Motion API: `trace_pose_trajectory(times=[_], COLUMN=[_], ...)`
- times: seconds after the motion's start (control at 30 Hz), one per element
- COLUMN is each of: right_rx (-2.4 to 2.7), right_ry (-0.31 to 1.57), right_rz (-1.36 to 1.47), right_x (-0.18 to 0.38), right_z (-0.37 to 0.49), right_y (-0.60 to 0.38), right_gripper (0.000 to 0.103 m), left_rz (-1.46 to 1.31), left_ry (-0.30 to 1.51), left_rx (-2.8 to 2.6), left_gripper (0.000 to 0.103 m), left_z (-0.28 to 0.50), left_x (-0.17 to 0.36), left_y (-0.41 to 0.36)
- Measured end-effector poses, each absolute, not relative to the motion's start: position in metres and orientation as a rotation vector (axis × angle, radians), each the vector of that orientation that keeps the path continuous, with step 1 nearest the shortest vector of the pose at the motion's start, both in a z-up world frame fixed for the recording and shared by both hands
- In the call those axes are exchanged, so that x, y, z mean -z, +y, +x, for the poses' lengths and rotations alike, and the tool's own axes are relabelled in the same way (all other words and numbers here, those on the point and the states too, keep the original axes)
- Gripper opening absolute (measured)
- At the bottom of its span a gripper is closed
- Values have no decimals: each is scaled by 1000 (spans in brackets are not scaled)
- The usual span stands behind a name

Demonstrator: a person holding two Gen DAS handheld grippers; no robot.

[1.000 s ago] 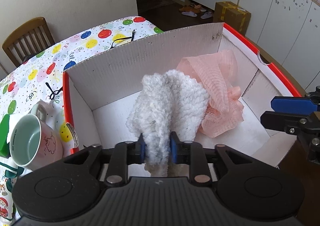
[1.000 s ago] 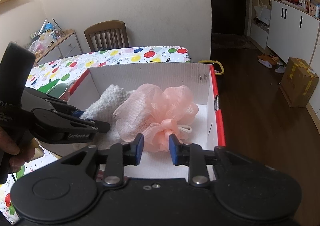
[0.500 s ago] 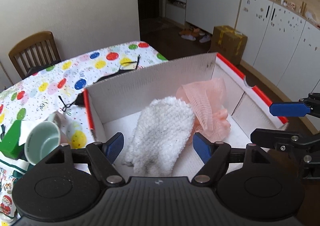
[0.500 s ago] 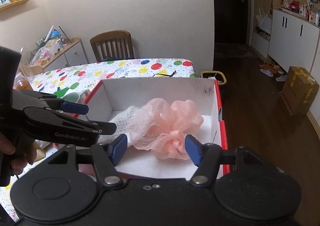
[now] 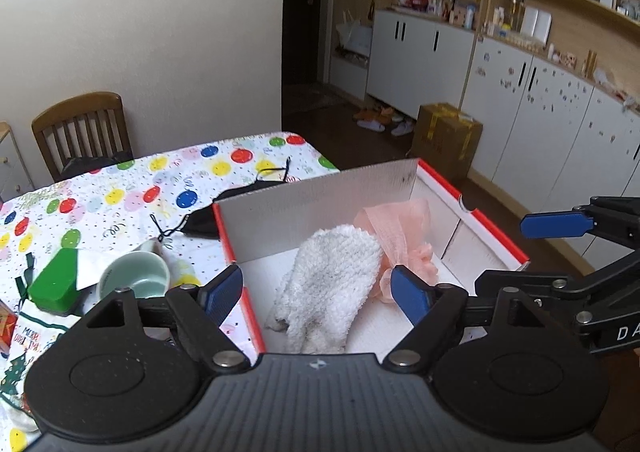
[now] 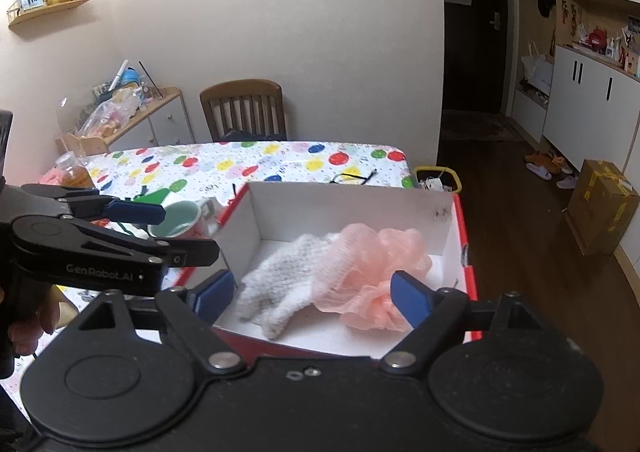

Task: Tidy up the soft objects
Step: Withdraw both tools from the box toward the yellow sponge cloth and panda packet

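In the left wrist view, the fluffy white knitted mitt [image 5: 332, 292] lies inside the white cardboard box with red rim [image 5: 472, 188]; it looks light and limp, best pinched at its thick middle. The left gripper [image 5: 318, 290] is wide open and empty. In the right wrist view, the pink mesh bath sponge [image 6: 372, 272] touches the mitt inside the box; the right gripper [image 6: 310, 292] also gapes empty.

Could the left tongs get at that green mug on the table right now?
Probably yes. The left tongs are open and holding nothing, and the mug sits outside the box on their left, with nothing over it. They'd just have to swing left.
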State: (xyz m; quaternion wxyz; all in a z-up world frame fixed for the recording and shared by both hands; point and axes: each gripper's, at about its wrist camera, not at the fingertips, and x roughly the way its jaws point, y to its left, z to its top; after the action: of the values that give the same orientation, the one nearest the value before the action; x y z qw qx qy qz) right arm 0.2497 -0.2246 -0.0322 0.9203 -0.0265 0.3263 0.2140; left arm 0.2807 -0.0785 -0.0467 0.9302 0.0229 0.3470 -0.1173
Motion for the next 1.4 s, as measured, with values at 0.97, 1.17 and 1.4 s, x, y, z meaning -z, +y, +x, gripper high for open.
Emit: trace_pose_trajectory(times=[0.97, 1.17, 1.4], right_rx=[-417, -384, -325], right_ry=[712, 770, 840], right_rz=[-16, -14, -35], right_x=[50, 76, 110], right_z=[190, 188, 189], right_y=[-102, -73, -45], right_gripper=[99, 99, 98], left_rz=[-85, -36, -47], left_ry=[591, 602, 641], left_rx=[152, 135, 183], left_gripper=[103, 103, 103], left_z=[208, 201, 202], left_x=[42, 62, 91], left_y=[75, 102, 124])
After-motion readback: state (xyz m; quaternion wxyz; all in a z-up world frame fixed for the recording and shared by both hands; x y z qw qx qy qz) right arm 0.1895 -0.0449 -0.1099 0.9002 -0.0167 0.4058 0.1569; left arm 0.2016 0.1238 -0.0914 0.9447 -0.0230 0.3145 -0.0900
